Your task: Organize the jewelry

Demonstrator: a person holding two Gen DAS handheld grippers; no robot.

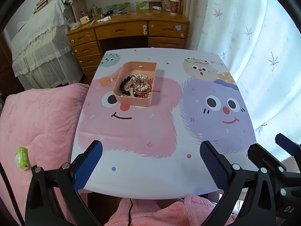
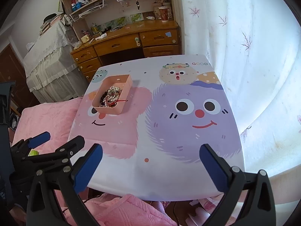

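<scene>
A pink rectangular box (image 1: pixel 131 101) stands on the far left part of the cartoon-print table (image 1: pixel 150 131). It holds a tangle of jewelry (image 1: pixel 136 86): dark beads, silver chain, a red cord bracelet. The box (image 2: pixel 111 111) and jewelry (image 2: pixel 111 96) also show in the right wrist view, on the table (image 2: pixel 160 169). My left gripper (image 1: pixel 151 150) is open and empty above the table's near edge. My right gripper (image 2: pixel 150 154) is open and empty, also at the near edge, beside the left one.
A pink quilt (image 1: pixel 37 122) covers the bed left of the table, with a green tissue pack (image 1: pixel 21 157) on it. A wooden desk (image 1: pixel 129 30) with drawers stands behind the table. A white curtain (image 1: pixel 254 47) hangs on the right.
</scene>
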